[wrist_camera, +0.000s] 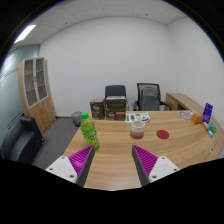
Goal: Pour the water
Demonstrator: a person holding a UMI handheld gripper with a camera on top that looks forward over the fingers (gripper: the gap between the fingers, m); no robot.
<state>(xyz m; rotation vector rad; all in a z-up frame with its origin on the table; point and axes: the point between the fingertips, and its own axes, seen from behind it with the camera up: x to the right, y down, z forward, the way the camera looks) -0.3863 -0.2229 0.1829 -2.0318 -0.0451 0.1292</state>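
gripper [113,165] held above a wooden table [150,140], fingers spread apart with nothing between them; the pink pads [80,158] face inward across a bare stretch of tabletop. ahead and to the left of the left finger stands a green bottle [89,132], upright near the table's edge, its label too small to read. beyond the fingers, slightly right, sits a white cup [137,128]; whether it holds anything cannot be seen. farther right lie small items, including an orange disc [167,134] and a purple box [208,112], partly cut off. two black chairs [133,97] stand past the table; a cabinet [36,92] stands far left.
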